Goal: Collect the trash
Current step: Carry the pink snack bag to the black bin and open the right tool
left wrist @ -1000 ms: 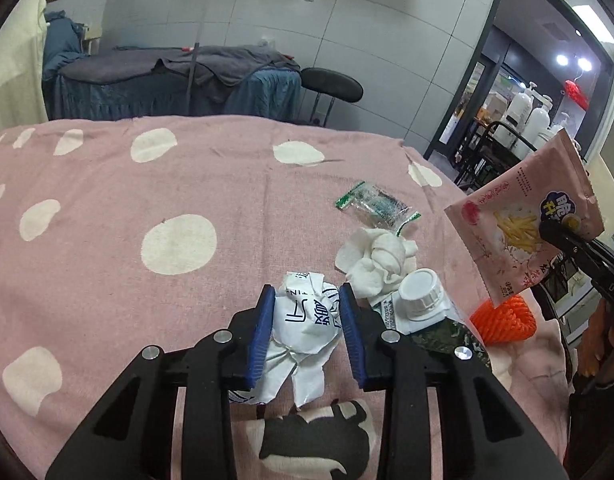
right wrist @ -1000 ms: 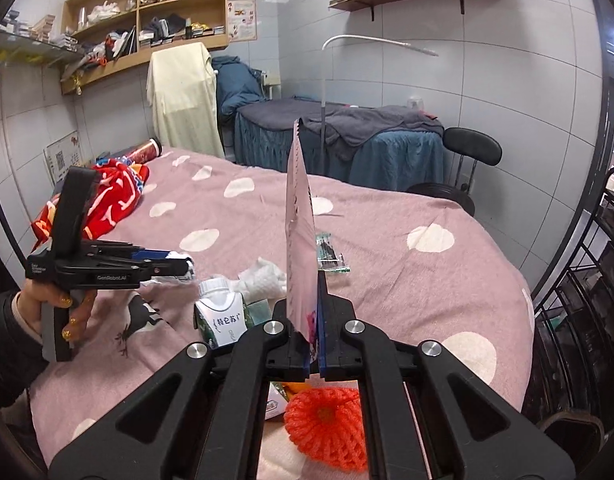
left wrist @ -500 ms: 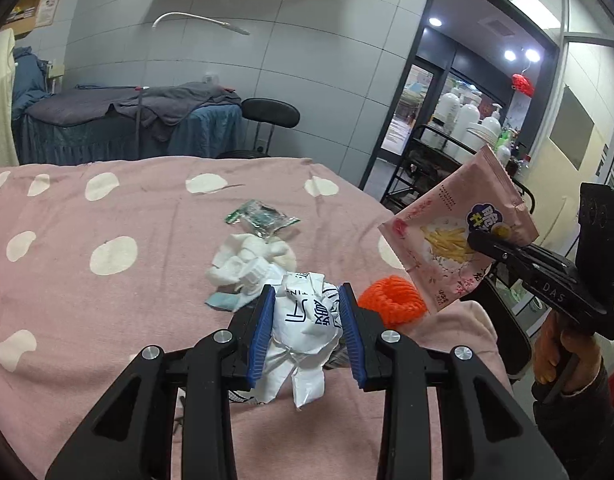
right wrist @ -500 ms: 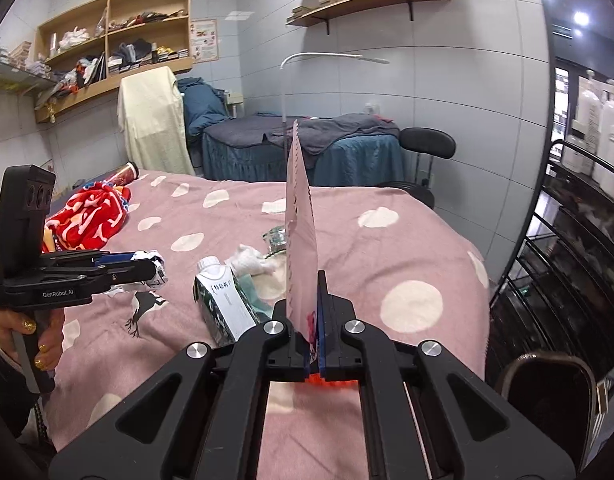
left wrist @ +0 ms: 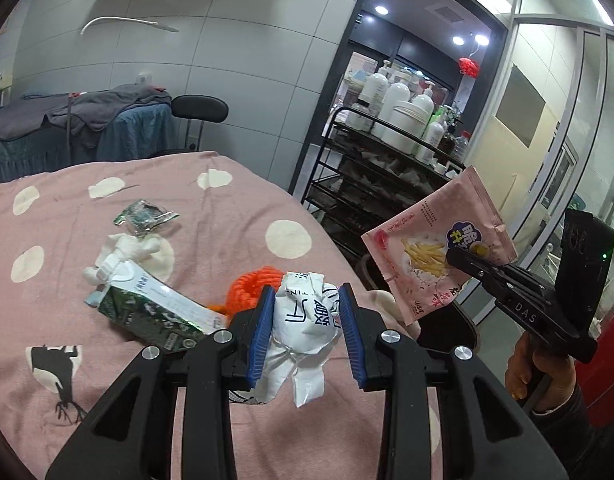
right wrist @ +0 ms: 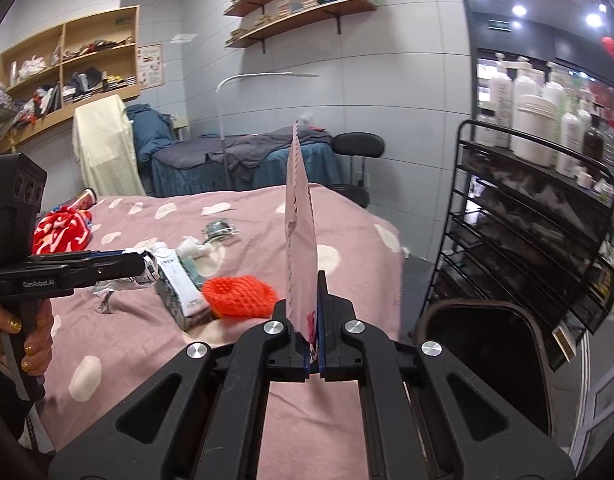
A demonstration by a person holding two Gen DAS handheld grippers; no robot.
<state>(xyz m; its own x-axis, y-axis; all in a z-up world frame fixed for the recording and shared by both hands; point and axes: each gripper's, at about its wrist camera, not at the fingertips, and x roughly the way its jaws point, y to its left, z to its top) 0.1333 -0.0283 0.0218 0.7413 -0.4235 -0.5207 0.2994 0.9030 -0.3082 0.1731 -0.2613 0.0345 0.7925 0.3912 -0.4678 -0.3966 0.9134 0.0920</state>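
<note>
A pink polka-dot bedspread (left wrist: 155, 200) carries a milk carton (left wrist: 155, 312), an orange foam net (left wrist: 249, 286), a white tissue wad (left wrist: 123, 252) and a small green wrapper (left wrist: 145, 216) near its right edge. The right gripper (right wrist: 314, 344) is clamped on an upright pink snack bag (right wrist: 301, 240) beyond that edge, near a dark bin (right wrist: 483, 344). The left gripper (left wrist: 307, 336) is clamped on a crumpled white wrapper (left wrist: 307, 320) above the near bedspread.

Crumpled white wrapper (left wrist: 307, 312) pinched upright, pink snack bag (left wrist: 435, 248) held aloft edgewise

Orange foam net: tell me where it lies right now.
In the right wrist view the orange foam net lies on the pink bedspread near its right edge, against the milk carton, just left of the held snack packet.
</note>
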